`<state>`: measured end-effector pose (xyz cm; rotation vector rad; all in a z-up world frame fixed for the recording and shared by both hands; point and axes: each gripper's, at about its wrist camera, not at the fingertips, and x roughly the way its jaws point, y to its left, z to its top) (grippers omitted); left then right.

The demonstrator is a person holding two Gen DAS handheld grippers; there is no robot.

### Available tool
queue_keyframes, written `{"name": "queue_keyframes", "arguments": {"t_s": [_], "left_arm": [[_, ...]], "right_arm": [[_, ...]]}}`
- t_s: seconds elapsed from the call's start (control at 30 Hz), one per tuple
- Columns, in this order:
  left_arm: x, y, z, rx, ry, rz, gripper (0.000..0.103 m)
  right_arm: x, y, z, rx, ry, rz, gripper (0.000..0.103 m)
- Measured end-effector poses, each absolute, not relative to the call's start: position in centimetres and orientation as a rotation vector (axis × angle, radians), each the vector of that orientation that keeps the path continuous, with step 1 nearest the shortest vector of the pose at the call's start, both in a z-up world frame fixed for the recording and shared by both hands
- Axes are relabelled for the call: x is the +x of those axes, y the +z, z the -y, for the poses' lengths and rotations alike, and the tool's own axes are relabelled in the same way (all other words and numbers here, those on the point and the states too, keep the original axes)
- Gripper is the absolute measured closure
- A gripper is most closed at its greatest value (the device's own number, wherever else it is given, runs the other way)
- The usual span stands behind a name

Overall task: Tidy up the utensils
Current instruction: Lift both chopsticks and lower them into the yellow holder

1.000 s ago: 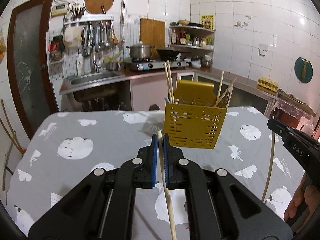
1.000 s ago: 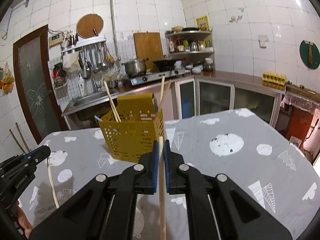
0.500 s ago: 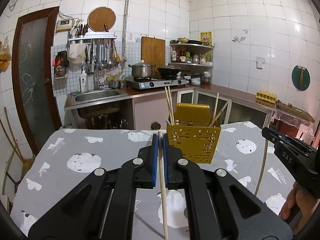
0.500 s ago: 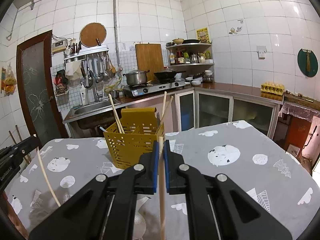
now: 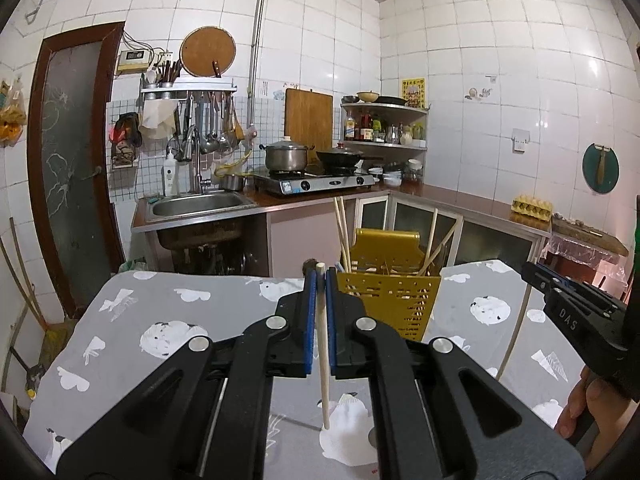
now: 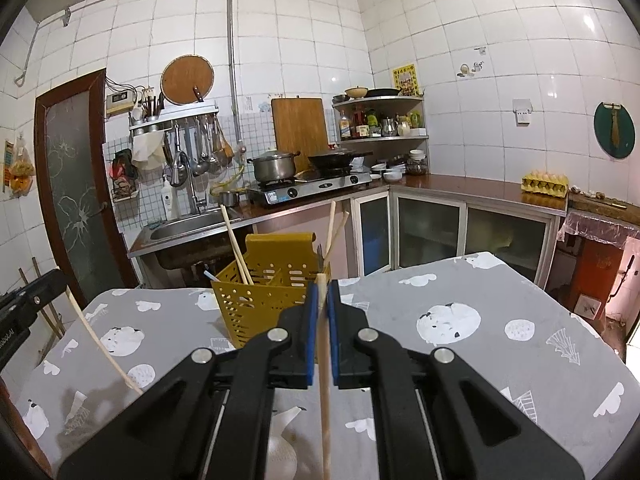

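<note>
A yellow perforated utensil basket [image 5: 386, 300] stands on the table with several wooden chopsticks leaning in it; it also shows in the right wrist view [image 6: 264, 296]. My left gripper [image 5: 320, 276] is shut on a pale chopstick [image 5: 323, 360] that hangs down between the blue pads, short of the basket. My right gripper [image 6: 323, 284] is shut on another chopstick [image 6: 325, 400], held upright just in front of the basket. The right gripper also shows at the right edge of the left wrist view [image 5: 576, 312], and the left gripper at the left edge of the right wrist view [image 6: 24, 312].
The table has a grey cloth with white animal prints [image 5: 168, 336]. Behind it are a steel sink [image 5: 200, 204], a gas stove with a pot and a wok [image 5: 316, 180], a counter with an egg tray [image 5: 532, 206], and a door at the left [image 5: 72, 152].
Both grippers have risen and drawn back from the basket, each keeping its chopstick. The basket now looks smaller and lower in both views.
</note>
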<state>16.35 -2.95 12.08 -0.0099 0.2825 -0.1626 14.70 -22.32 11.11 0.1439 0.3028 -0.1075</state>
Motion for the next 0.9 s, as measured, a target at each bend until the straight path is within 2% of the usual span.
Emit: {"name": "queue_keyframes", "arguments": {"t_s": [0.6, 0.9], "left_arm": [[19.4, 14.7, 3.1, -0.010, -0.186, -0.232, 0.100], [21.2, 17.3, 4.1, -0.027, -0.209, -0.198, 0.100]], "right_arm": [[17.3, 13.1, 22.2, 0.124, -0.089, -0.291, 0.097], [18.7, 16.2, 22.4, 0.111, -0.059, -0.267, 0.097]]}}
